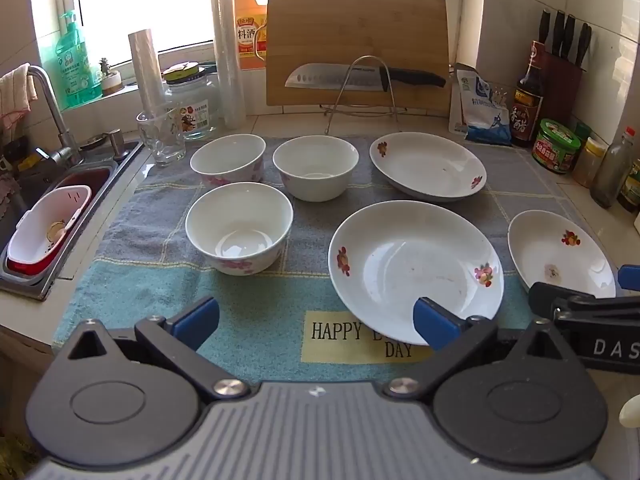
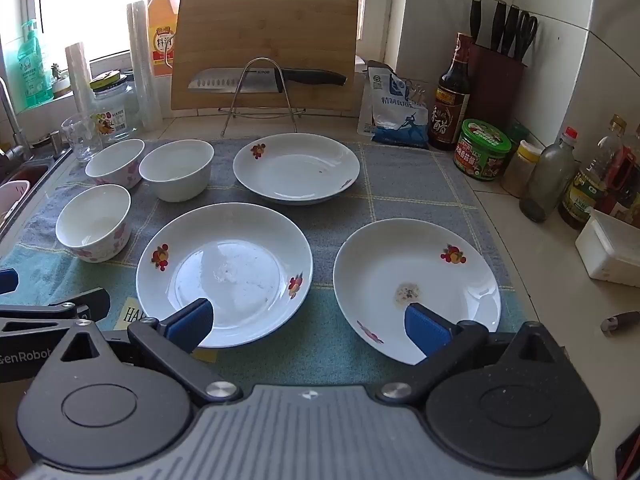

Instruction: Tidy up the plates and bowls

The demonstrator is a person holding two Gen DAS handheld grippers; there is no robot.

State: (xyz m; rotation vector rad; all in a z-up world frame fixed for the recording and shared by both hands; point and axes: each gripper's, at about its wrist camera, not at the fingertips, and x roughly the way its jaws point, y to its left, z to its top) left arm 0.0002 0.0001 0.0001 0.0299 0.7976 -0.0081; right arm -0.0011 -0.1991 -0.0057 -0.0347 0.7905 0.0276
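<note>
Three white bowls with pink flowers stand on the towel: a near one [image 1: 239, 227] [image 2: 94, 221], a back left one [image 1: 228, 159] [image 2: 115, 163] and a back middle one [image 1: 315, 167] [image 2: 176, 169]. Three white plates with fruit prints lie to their right: a middle one [image 1: 416, 270] [image 2: 224, 270], a far one [image 1: 427, 165] [image 2: 296, 167] and a right one [image 1: 560, 254] [image 2: 416, 284]. My left gripper [image 1: 316, 320] is open and empty, low over the towel's near edge. My right gripper [image 2: 308, 320] is open and empty between the middle and right plates.
A grey-blue towel [image 1: 132, 280] covers the counter. A sink [image 1: 48, 216] with a white basket is at left. A glass [image 1: 162, 138], jar, cutting board [image 1: 356, 40] with knife, bottles [image 2: 452, 96] and a white box [image 2: 610, 252] line the back and right.
</note>
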